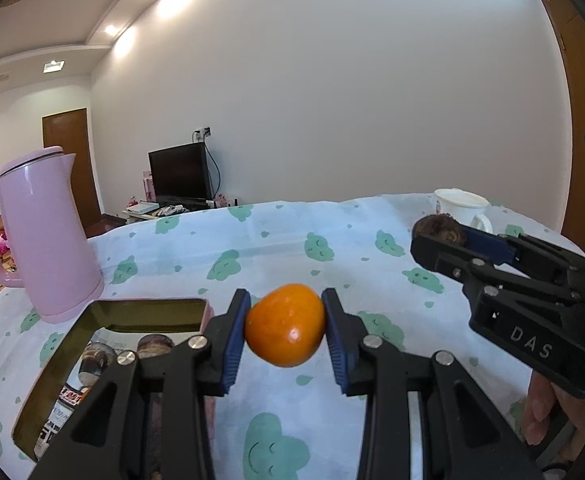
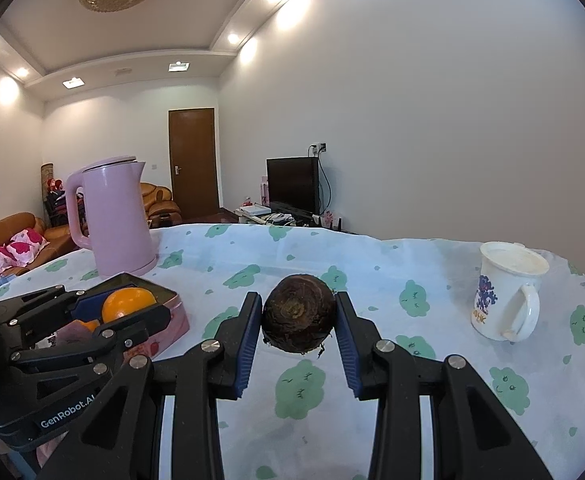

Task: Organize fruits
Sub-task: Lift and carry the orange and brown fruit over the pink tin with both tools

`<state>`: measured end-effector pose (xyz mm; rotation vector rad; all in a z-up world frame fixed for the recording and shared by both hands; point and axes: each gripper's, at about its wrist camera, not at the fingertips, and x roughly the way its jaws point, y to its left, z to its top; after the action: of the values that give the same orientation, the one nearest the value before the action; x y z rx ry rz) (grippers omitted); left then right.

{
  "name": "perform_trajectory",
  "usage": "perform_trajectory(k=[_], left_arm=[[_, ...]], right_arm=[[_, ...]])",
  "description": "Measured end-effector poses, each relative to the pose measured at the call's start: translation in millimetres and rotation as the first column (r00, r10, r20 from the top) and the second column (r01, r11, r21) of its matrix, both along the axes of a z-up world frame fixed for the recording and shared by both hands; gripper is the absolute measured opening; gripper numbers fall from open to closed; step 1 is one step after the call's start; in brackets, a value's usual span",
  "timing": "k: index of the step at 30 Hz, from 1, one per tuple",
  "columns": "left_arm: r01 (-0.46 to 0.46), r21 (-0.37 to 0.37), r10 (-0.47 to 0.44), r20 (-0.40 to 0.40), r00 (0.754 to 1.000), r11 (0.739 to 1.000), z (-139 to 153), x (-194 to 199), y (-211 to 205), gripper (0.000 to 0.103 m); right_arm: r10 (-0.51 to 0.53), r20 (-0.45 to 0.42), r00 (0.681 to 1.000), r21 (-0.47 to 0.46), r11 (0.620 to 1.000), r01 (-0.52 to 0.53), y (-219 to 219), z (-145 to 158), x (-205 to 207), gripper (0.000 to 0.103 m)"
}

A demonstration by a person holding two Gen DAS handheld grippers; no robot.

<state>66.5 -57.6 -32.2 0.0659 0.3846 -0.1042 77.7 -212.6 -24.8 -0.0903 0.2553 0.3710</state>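
My left gripper (image 1: 285,325) is shut on an orange fruit (image 1: 285,325) and holds it above the table, just right of an open pink tin box (image 1: 72,344). The box holds brown round fruits (image 1: 154,345). My right gripper (image 2: 298,322) is shut on a dark brown round fruit (image 2: 298,320) above the table. In the left wrist view the right gripper (image 1: 438,236) shows at the right with the brown fruit (image 1: 440,229). In the right wrist view the left gripper (image 2: 128,308) shows at the left with the orange fruit (image 2: 128,303) over the tin box (image 2: 172,312).
A pink electric kettle (image 1: 40,236) stands behind the tin box at the left. A white mug (image 2: 506,292) stands at the right of the table. The table has a white cloth with green cloud prints (image 1: 292,248). A person's hand (image 1: 540,416) holds the right gripper.
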Motion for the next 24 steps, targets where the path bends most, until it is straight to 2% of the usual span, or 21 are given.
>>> perform_trajectory(k=[24], left_arm=[[-0.034,-0.015,0.035,0.016,0.999,0.999,0.6,-24.5,32.8,0.038]], right_arm=[[0.070,-0.004,0.998,-0.002,0.998,-0.070,34.1,-3.3,-31.5,0.039]])
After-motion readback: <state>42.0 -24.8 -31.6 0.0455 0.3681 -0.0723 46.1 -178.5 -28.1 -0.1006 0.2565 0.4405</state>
